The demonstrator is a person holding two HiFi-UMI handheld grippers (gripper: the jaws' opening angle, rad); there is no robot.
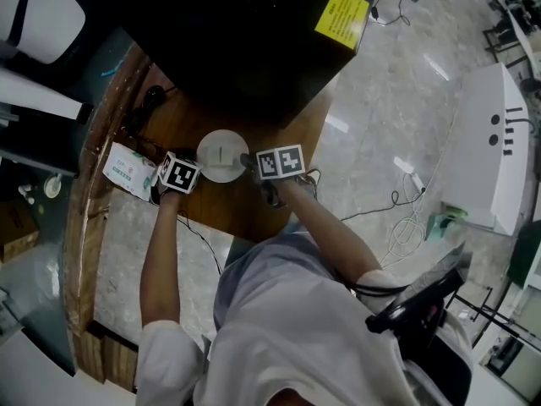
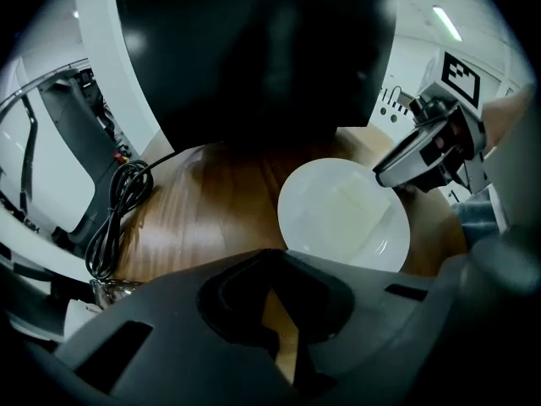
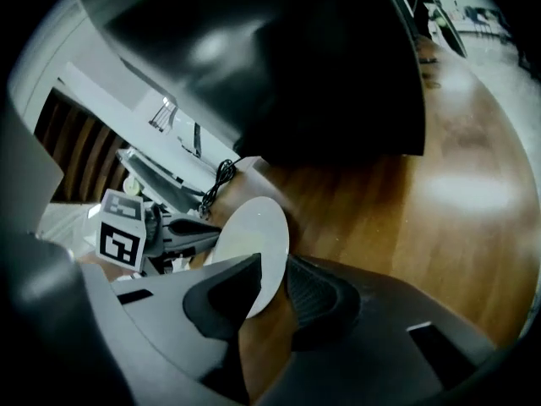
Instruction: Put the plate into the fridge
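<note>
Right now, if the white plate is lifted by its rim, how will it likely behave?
The plate looks rigid and glossy, so it probably won't bend but may slip between pads. Held only at the rim, where the right gripper straddles it, it would likely tilt. It looks ceramic, so probably breakable if dropped on the wooden table.
</note>
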